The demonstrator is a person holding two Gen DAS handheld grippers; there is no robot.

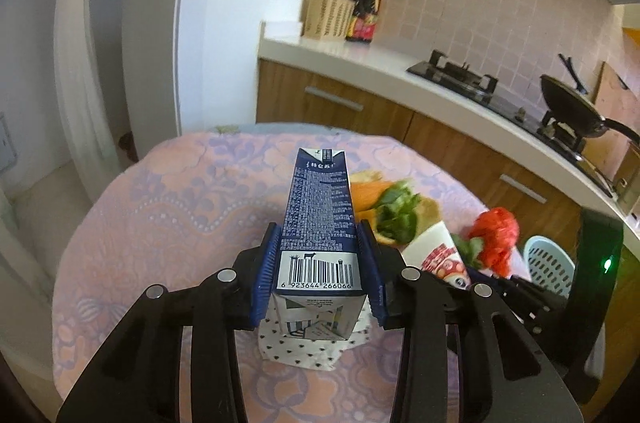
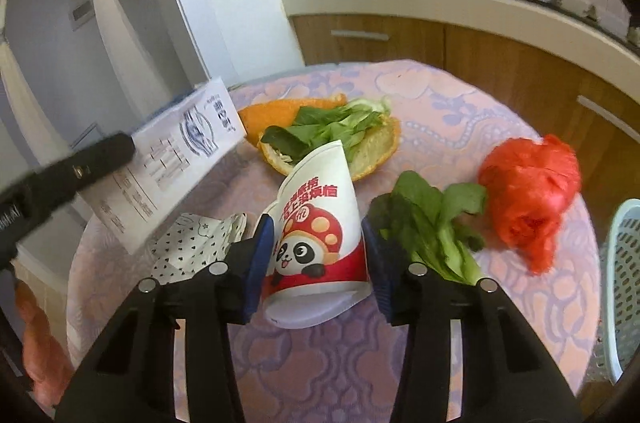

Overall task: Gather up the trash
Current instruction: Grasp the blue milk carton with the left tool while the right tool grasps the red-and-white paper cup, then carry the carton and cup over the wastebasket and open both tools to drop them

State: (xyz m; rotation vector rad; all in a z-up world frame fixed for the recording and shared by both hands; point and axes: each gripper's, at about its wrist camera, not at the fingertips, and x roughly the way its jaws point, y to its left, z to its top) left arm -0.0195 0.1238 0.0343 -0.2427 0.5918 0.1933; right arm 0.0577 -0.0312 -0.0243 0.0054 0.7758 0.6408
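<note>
My left gripper (image 1: 318, 263) is shut on a dark blue milk carton (image 1: 320, 207), held lifted and tilted above a spotted paper wrapper (image 1: 304, 347). In the right wrist view the carton (image 2: 172, 163) shows at the left. My right gripper (image 2: 318, 263) is shut on a crushed white paper cup (image 2: 316, 223) with a panda print, its blue pads pressing both sides. On the round table (image 2: 320, 363) lie orange peels (image 2: 276, 115) with green leaves (image 2: 332, 131), another bunch of leaves (image 2: 432, 219) and a crumpled red plastic bag (image 2: 528, 191).
A light blue perforated basket (image 2: 624, 283) stands at the table's right edge. Behind the table runs a kitchen counter (image 1: 384, 63) with wooden cabinets, a gas stove (image 1: 460, 75) and a black wok (image 1: 572, 107). A white fridge and doorway are at the left.
</note>
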